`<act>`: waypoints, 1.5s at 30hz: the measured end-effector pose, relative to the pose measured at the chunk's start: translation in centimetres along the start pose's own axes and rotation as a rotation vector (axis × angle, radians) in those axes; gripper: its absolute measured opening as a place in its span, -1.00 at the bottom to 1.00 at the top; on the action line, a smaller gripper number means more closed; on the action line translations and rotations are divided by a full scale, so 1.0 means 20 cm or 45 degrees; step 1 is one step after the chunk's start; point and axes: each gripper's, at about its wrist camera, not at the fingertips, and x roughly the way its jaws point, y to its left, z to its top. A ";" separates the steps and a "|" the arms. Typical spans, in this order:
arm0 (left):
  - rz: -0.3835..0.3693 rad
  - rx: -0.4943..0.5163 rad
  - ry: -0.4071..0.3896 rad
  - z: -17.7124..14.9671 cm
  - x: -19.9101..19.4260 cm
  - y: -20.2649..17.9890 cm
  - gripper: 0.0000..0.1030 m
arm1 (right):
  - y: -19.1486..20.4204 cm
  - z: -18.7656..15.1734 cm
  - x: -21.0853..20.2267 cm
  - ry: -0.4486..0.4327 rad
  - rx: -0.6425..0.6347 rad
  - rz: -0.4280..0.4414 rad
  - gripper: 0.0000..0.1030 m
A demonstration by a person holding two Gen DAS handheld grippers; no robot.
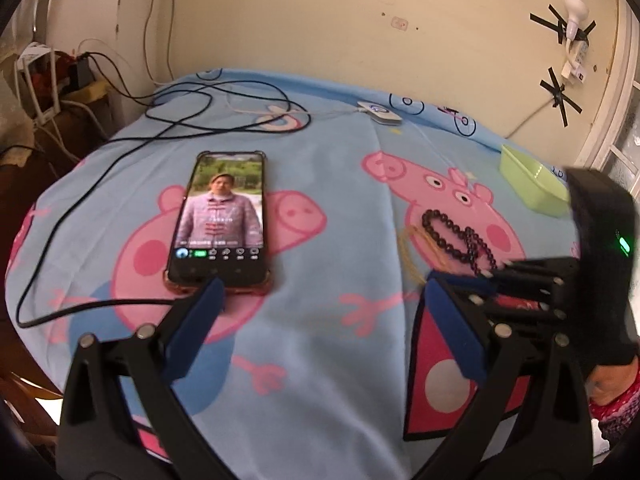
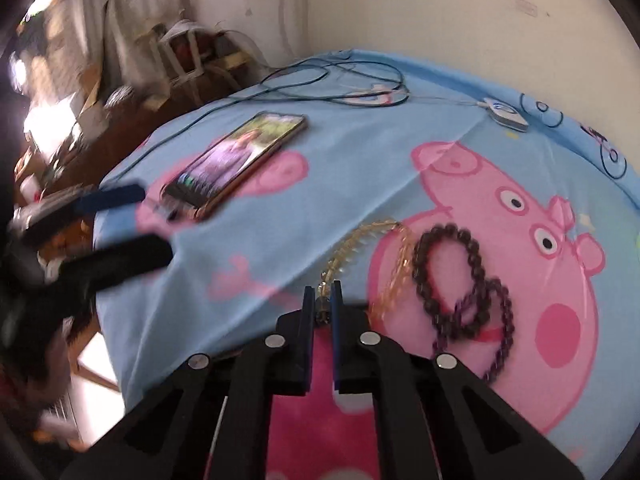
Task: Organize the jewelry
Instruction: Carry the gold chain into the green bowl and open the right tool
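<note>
A dark bead necklace point(image 2: 464, 288) lies coiled on the pink pig print of the blue cloth point(image 2: 360, 168). A yellow bead chain point(image 2: 356, 248) lies just left of it. My right gripper point(image 2: 322, 300) is shut on the near end of the yellow chain, low at the cloth. In the left wrist view the dark necklace point(image 1: 456, 236) and the yellow chain point(image 1: 408, 248) lie right of centre, with the right gripper point(image 1: 496, 276) beside them. My left gripper point(image 1: 320, 292) is open and empty above the cloth near the phone. A green tray point(image 1: 532, 184) sits at the far right.
A phone point(image 1: 222, 216) with a lit screen lies on the cloth, left of centre. Black cables point(image 1: 180, 120) and a small white device point(image 1: 380, 112) lie at the back. The wall is close behind. Clutter stands off the left edge.
</note>
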 end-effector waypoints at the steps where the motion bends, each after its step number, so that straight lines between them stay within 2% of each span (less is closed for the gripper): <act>1: -0.008 0.005 0.007 0.00 0.01 0.00 0.88 | 0.00 -0.03 -0.02 0.004 -0.011 -0.001 -1.00; 3: -0.043 0.028 0.024 0.02 0.04 -0.03 0.88 | -0.04 -0.18 -0.15 -0.003 -0.004 -0.014 -1.00; 5: -0.131 0.083 0.040 0.01 0.06 -0.14 0.88 | -0.10 -0.34 -0.27 -0.021 0.053 -0.038 -1.00; 9: -0.303 0.247 0.093 -0.01 0.10 -0.43 0.88 | -0.31 -0.71 -0.59 -0.093 0.232 -0.280 -1.00; 12: -0.448 0.443 0.152 -0.04 0.14 -0.79 0.84 | -0.47 -0.92 -0.76 -0.145 0.417 -0.424 -1.00; 16: -0.593 0.605 0.264 -0.06 0.22 -1.19 0.52 | -0.58 -1.08 -0.90 -0.228 0.571 -0.492 -1.00; 19: -0.632 0.703 0.341 -0.09 0.29 -1.42 0.26 | -0.63 -1.16 -1.02 -0.349 0.669 -0.469 -1.00; 21: -0.632 0.722 0.383 -0.10 0.33 -1.50 0.18 | -0.66 -1.20 -1.05 -0.385 0.704 -0.477 -1.00; 25: -0.721 0.682 0.522 -0.08 0.41 -1.63 0.18 | -0.71 -1.24 -1.07 -0.410 0.768 -0.500 -1.00; 27: -0.755 0.698 0.543 -0.09 0.41 -1.69 0.18 | -0.73 -1.25 -1.05 -0.401 0.784 -0.492 -1.00; 30: -0.752 0.773 0.530 -0.13 0.41 -1.79 0.18 | -0.74 -1.24 -1.01 -0.358 0.754 -0.525 -1.00; 32: -0.687 0.852 0.496 -0.19 0.44 -1.85 -0.26 | -0.74 -1.24 -0.98 -0.340 0.727 -0.545 -1.00; 33: -0.630 0.912 0.429 -0.21 0.43 -1.87 -0.45 | -0.74 -1.24 -0.97 -0.336 0.704 -0.567 -1.00; 34: -0.603 0.943 0.393 -0.22 0.42 -1.88 -0.63 | -0.74 -1.23 -0.97 -0.327 0.688 -0.605 -1.00; 35: -0.595 0.954 0.383 -0.22 0.42 -1.89 -0.72 | -0.76 -1.24 -0.97 -0.329 0.697 -0.601 -1.00; 37: -0.619 0.928 0.412 -0.20 0.44 -1.88 -0.83 | -0.81 -1.24 -0.99 -0.348 0.742 -0.571 -1.00; 39: -0.672 0.867 0.464 -0.14 0.47 -1.85 -0.86 | -0.86 -1.22 -1.02 -0.381 0.765 -0.524 -1.00; 40: -0.680 0.846 0.460 -0.11 0.48 -1.84 -0.86 | -0.89 -1.19 -1.04 -0.414 0.769 -0.493 -1.00; 45: -0.675 0.777 0.334 0.13 0.45 -1.79 -0.86 | -0.98 -1.01 -1.11 -0.520 0.722 -0.427 -1.00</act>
